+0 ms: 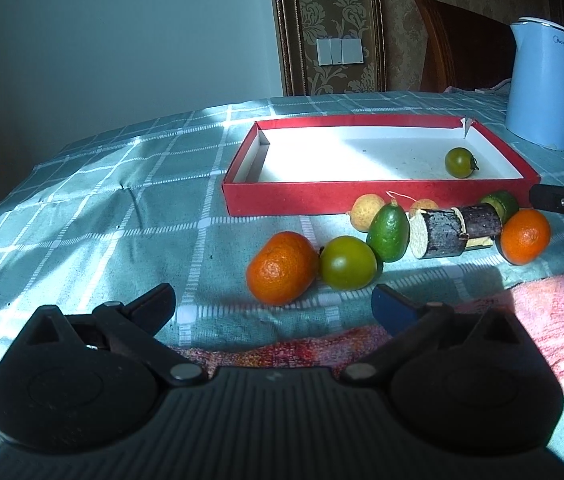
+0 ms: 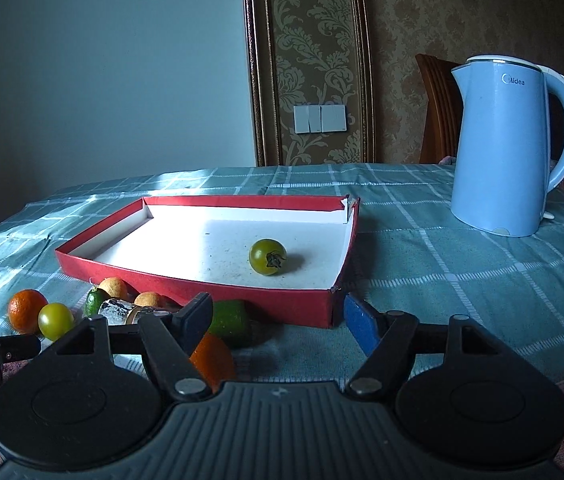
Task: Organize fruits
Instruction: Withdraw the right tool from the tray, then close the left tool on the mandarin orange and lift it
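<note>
One green tomato (image 2: pixel 267 257) lies in the red tray (image 2: pixel 186 280) (stem sideways).

My table (image 2: pixel 461 280) wears a teal checked cloth. On it lie the red tray (image 2: pixel 202 286) mid-table, a blue kettle (image 2: pixel 501 148) toward the far right corner, loose fruits (image 1: pixel 347 262) along the near edge, and a pink towel (image 1: pixel 553 320).
</note>
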The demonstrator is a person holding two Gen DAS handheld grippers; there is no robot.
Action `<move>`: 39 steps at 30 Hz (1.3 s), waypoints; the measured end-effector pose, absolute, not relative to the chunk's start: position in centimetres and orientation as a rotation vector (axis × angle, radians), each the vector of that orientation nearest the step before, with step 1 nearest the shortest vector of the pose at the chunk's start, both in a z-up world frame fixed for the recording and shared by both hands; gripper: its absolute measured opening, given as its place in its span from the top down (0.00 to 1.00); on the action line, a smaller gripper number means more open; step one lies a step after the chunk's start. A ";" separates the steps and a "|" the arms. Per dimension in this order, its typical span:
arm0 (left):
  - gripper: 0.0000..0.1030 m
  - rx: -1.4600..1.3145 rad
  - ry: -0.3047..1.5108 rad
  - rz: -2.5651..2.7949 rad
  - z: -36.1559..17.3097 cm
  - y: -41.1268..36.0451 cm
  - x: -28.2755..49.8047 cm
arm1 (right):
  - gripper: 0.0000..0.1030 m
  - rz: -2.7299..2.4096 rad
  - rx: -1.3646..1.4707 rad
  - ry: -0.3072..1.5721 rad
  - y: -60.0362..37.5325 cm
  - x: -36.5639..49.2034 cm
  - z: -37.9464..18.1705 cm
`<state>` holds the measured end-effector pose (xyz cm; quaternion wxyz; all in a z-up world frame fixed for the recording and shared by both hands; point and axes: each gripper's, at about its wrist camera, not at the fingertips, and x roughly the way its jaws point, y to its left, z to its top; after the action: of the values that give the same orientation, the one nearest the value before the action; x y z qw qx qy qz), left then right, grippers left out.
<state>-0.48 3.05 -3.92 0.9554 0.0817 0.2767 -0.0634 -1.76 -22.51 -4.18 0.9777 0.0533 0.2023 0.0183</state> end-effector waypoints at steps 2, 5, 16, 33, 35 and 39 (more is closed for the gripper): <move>0.00 0.168 0.560 -0.130 -3.9 3.2 -0.4 | 0.30 0.033 0.120 0.408 -22.7 -1.9 -4.2; 0.00 0.165 0.551 -0.116 -3.9 3.6 -0.4 | 0.29 0.034 0.129 0.397 -22.7 -2.0 -4.2; 0.07 0.204 0.560 -0.096 -4.1 3.9 0.8 | 0.22 0.037 0.136 0.390 -22.8 -2.2 -4.2; 0.58 0.226 0.567 -0.172 -4.0 3.7 2.2 | 0.21 0.022 0.169 0.414 -23.4 -1.9 -4.4; 0.65 0.209 0.582 -0.191 -4.1 3.8 2.4 | 0.21 0.022 0.170 0.417 -23.4 -1.8 -4.4; 0.70 0.212 0.576 -0.194 -4.2 3.6 2.4 | 0.21 0.021 0.170 0.422 -23.4 -1.8 -4.4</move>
<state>2.43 3.59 -4.15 0.9486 0.1039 0.2833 -0.0955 -1.75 -23.36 -4.39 0.9742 0.0842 0.2090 0.0107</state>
